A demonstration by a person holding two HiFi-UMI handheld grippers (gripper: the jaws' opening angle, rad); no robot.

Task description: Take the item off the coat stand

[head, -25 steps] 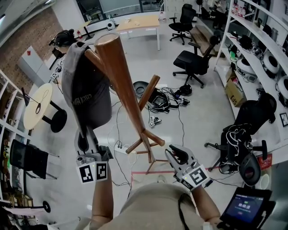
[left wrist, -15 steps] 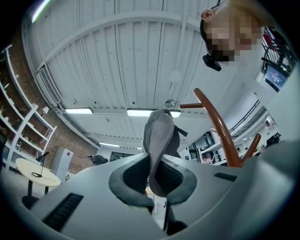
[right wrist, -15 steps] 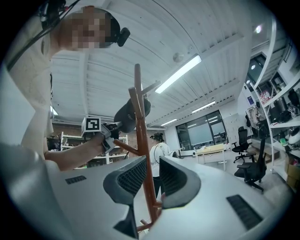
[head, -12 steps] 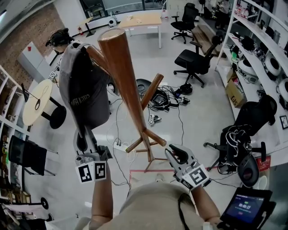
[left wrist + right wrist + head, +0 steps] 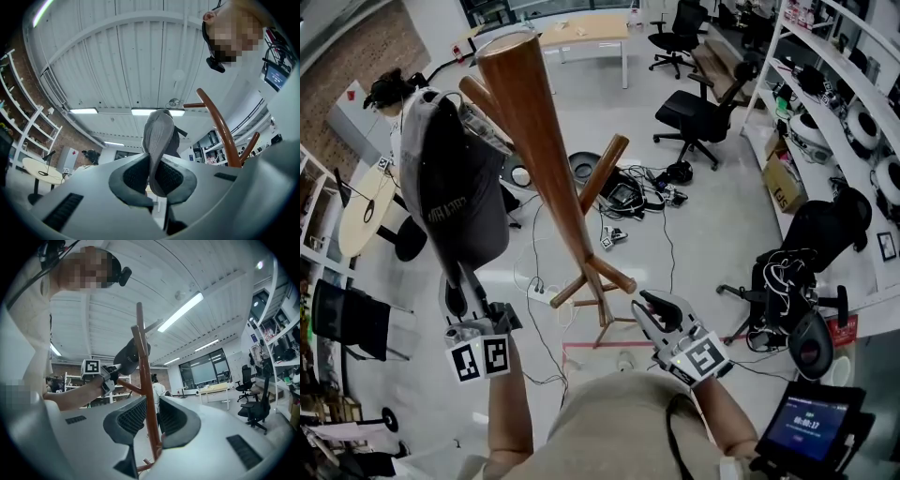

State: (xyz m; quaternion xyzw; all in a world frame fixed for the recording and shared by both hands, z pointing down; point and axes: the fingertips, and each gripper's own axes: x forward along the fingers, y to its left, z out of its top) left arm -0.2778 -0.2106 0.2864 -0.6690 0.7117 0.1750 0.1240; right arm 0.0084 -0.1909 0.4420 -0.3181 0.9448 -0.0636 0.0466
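Note:
A dark grey cap [image 5: 455, 202] hangs on an upper peg of the brown wooden coat stand [image 5: 539, 155], to the left of its pole. My left gripper [image 5: 461, 292] reaches up from below and is shut on the cap's brim. In the left gripper view the grey brim [image 5: 158, 140] runs between the pads, with the stand [image 5: 220, 129] behind at right. My right gripper [image 5: 652, 309] hangs low near the stand's feet, open and holding nothing. Beyond its jaws in the right gripper view rises the pole [image 5: 147, 394], with the cap [image 5: 131, 355] and left gripper [image 5: 101, 373] up to its left.
Cables and a white power strip [image 5: 539, 291] lie on the floor by the stand's base. Black office chairs [image 5: 698, 117] stand behind and at right [image 5: 811, 248]. A round table [image 5: 361, 211] is at left, shelves [image 5: 853, 103] at right, a tablet [image 5: 806, 427] at bottom right.
The head view has swung, so stand and cap sit further left and higher in frame. The left gripper keeps its hold on the brim. The right gripper has hardly moved.

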